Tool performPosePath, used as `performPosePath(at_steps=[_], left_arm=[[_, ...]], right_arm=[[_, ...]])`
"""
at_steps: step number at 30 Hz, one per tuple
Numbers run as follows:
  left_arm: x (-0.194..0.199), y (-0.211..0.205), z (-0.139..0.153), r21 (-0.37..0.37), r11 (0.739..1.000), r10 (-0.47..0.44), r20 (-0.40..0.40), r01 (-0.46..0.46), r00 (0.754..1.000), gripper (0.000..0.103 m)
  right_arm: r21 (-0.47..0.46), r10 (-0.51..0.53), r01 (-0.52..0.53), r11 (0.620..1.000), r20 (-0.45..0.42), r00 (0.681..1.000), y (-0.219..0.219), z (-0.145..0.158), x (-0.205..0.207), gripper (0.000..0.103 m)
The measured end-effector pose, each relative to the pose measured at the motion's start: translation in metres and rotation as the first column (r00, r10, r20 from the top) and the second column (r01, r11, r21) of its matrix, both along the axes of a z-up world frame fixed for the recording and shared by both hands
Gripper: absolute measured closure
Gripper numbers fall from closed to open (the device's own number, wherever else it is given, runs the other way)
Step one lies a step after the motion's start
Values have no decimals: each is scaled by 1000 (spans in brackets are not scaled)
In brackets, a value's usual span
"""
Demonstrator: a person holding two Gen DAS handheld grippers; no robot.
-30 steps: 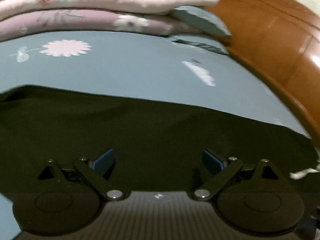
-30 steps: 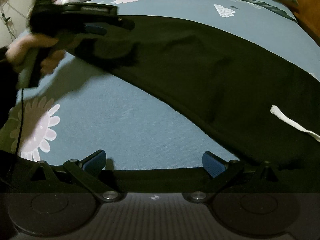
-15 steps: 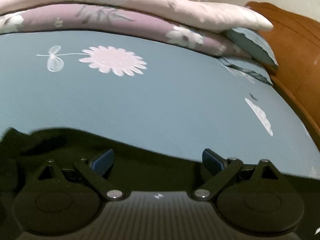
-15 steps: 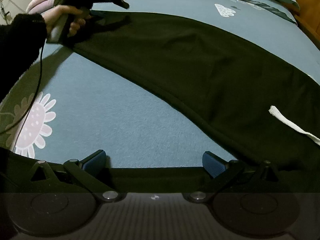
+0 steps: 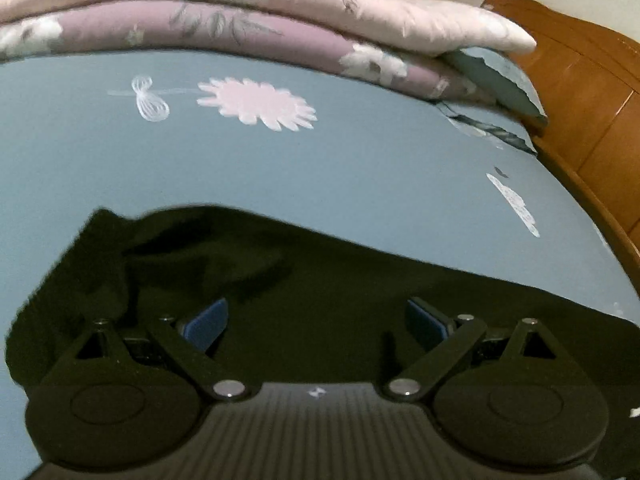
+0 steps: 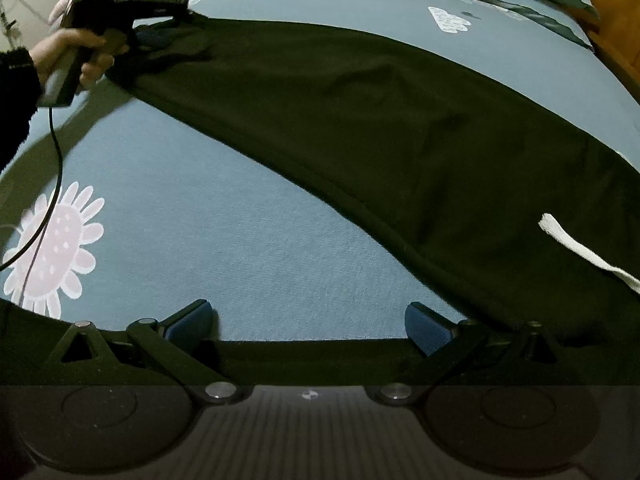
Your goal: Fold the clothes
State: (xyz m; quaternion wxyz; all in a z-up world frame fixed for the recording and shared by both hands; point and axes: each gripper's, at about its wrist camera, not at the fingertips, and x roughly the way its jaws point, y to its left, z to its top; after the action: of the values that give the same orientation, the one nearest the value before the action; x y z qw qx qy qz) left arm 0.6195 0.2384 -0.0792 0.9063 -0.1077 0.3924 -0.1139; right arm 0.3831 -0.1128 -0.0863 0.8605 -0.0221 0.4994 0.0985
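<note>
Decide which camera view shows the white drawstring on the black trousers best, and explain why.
The right wrist view: the white drawstring lies in full sight across the black trousers at the right edge. The left wrist view shows only a tiny white scrap at its right edge, possibly the same drawstring.

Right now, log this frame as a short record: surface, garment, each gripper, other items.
surface: blue bedsheet with flower prints
garment: black garment spread flat, white drawstring on it
left gripper: open, over the garment's end
right gripper: open, at the garment's near edge
other: folded quilts, wooden headboard
</note>
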Motion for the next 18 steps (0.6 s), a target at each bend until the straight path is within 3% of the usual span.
performPosePath(at_steps=[5, 9, 13, 18], left_arm=[[4, -20, 11, 80, 997, 17, -20, -15, 1000, 10], [-29, -56, 31, 46, 990, -137, 29, 136, 990, 9], [-65, -98, 42, 57, 960, -278, 41, 275, 960, 9], [-103, -137, 48, 64, 926, -374, 37, 371, 927, 9]], right_arm=[[-25, 6, -6, 1000, 26, 1000, 5, -3, -5, 0], [-8, 9, -8, 1000, 31, 999, 1, -1, -7, 0], [20, 0, -1, 1000, 30, 1000, -6, 3, -10, 0], [46, -6, 3, 999, 56, 998, -15, 13, -20, 0]])
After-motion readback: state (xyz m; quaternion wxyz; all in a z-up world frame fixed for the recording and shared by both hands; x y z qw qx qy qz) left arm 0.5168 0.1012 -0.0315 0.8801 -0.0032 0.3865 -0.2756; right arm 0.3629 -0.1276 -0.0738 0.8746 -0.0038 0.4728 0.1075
